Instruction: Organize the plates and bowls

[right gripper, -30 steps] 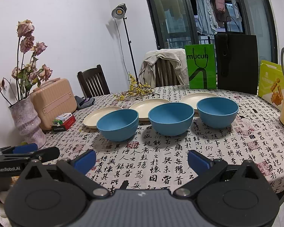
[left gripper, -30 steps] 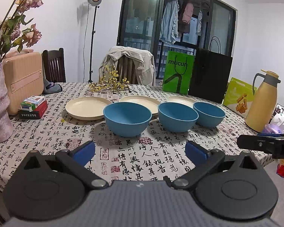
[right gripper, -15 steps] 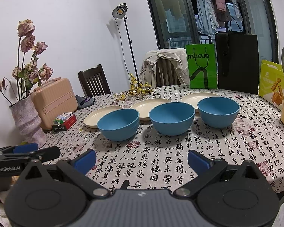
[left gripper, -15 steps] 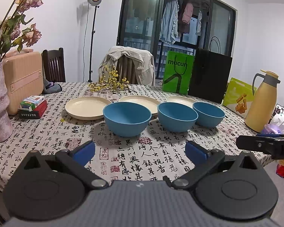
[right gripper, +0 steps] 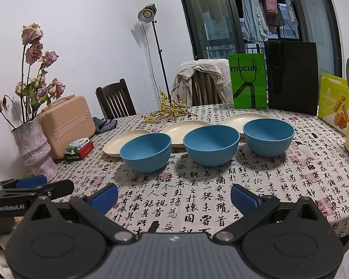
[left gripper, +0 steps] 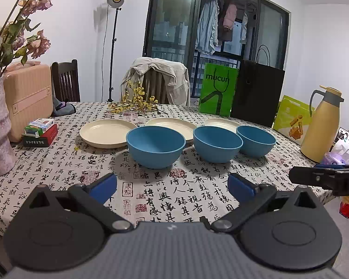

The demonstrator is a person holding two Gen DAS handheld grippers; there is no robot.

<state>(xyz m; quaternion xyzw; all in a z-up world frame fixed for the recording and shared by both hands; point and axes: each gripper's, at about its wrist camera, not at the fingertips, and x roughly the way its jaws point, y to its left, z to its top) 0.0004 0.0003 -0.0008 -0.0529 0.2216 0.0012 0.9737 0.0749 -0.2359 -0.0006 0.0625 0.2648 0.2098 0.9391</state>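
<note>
Three blue bowls stand upright and empty in a row on the bench (left gripper: pixel 58 174): the left bowl (left gripper: pixel 155 146), the middle bowl (left gripper: pixel 217 143) and the right bowl (left gripper: pixel 256 140), each apart from its neighbour. Behind them lie three flat cream plates, also in a row: the left plate (left gripper: pixel 104 133), the middle plate (left gripper: pixel 172 125) and the right plate (left gripper: pixel 221 122), the last two partly hidden by the bowls.
</note>
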